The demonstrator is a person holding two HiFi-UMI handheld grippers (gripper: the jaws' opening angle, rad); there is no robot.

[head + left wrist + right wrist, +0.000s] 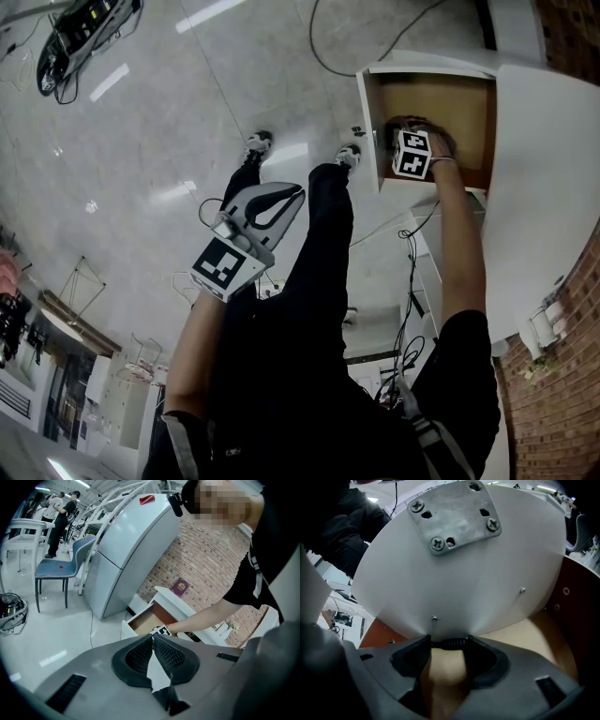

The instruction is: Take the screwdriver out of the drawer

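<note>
The left gripper [152,638] hangs clenched and empty beside the person's leg, clear of the work. Inside the drawer [441,98], the right gripper [449,645] appears to clasp the screwdriver [450,642] by its ribbed black handle, tight against the white front panel [459,583]. Lift straight up, since that panel crowds the jaws.

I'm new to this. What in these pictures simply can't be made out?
1. Right gripper view: the right gripper holds a dark ribbed piece, probably the screwdriver; its fingers hide both ends.
2. Head view: the hand covers much of the drawer's inside.
3. Left gripper view: the drawer is too small to see into.
</note>
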